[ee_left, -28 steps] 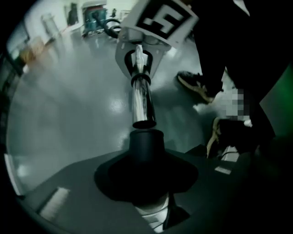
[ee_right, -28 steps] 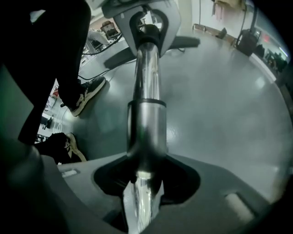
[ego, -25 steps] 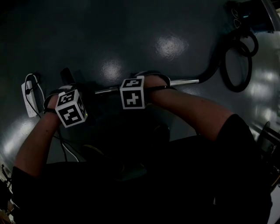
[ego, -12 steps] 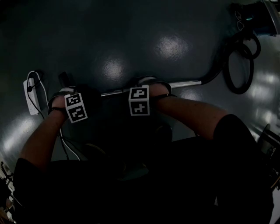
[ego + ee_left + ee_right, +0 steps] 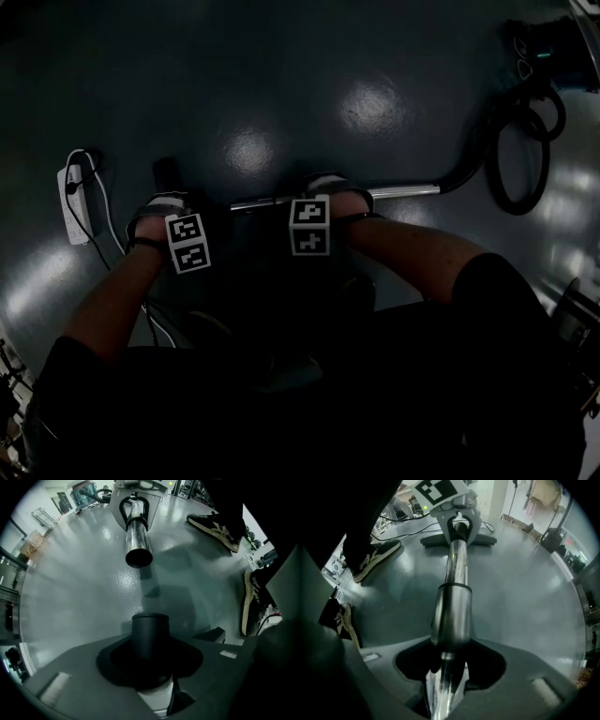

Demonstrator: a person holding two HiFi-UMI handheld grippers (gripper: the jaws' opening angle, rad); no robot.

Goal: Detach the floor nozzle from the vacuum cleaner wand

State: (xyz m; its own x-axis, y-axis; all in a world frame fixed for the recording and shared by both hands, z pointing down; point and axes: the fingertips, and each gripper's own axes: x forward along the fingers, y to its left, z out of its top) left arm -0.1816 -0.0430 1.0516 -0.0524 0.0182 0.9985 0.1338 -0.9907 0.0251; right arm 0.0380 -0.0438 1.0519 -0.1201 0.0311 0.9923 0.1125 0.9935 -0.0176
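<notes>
The chrome wand [image 5: 375, 194] lies level just above the dark floor, and its far end runs into a black hose. My right gripper [image 5: 447, 667] is shut on the wand [image 5: 452, 597], which passes between its jaws. My left gripper [image 5: 150, 665] is shut on the black neck [image 5: 150, 632] of the floor nozzle [image 5: 440, 540]. In the left gripper view the wand's open end [image 5: 139, 557] shows ahead of the neck with a gap between them. In the head view both grippers, left [image 5: 187, 242] and right [image 5: 309, 226], point down, side by side.
A white power strip [image 5: 75, 202] with a cable lies on the floor at the left. The black hose [image 5: 520, 141] coils at the right by the vacuum body [image 5: 553, 42]. The person's shoes [image 5: 220, 520] stand close beside the wand.
Both grippers have sunk toward the floor and shifted a little right in the head view, and their marker cubes look smaller. The wand has come down with them.
</notes>
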